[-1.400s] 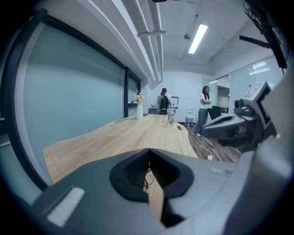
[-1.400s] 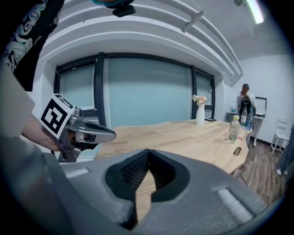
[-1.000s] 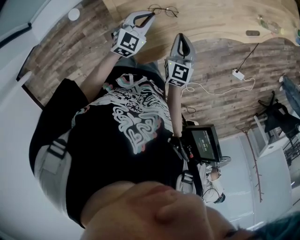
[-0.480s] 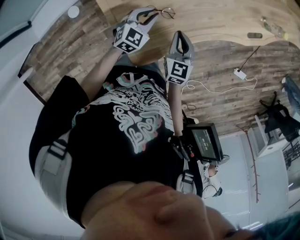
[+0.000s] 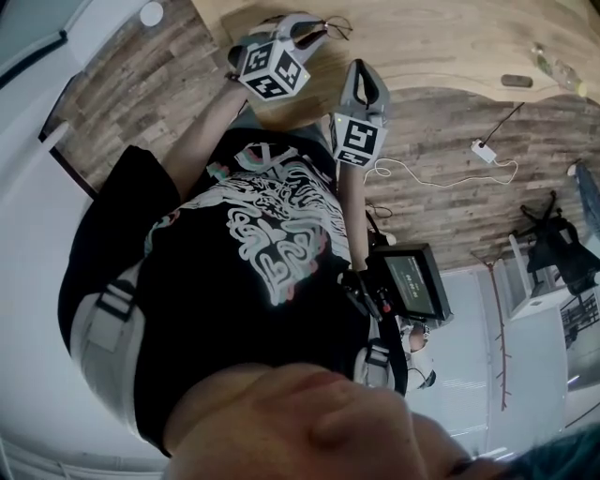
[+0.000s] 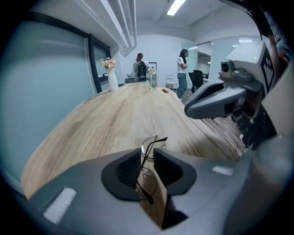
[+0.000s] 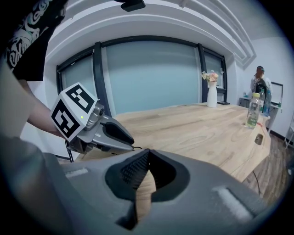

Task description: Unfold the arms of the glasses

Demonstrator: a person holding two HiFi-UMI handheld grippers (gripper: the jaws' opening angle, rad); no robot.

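Note:
Thin wire-framed glasses [image 6: 150, 148] sit folded and edge-on between my left gripper's jaws, one arm tip pointing back toward the camera. My left gripper [image 6: 147, 157] is shut on them just above the light wooden table [image 6: 105, 124]. In the head view the glasses [image 5: 335, 24] show at the tip of the left gripper [image 5: 309, 36], near the table's [image 5: 441, 37] front edge. My right gripper [image 7: 147, 156] is shut and holds nothing. It hovers a little to the right of the left gripper [image 7: 124, 137] and points over the table edge [image 5: 362, 77].
A water bottle [image 7: 251, 110] and a white vase with flowers [image 7: 212, 95] stand far down the table. A small dark object [image 5: 516, 82] lies near the right edge. Two people [image 6: 183, 69] stand at the far end. A cable and adapter [image 5: 480, 148] lie on the floor.
My left gripper moved forward to the glasses, and its jaws now hold them. The right gripper has barely moved.

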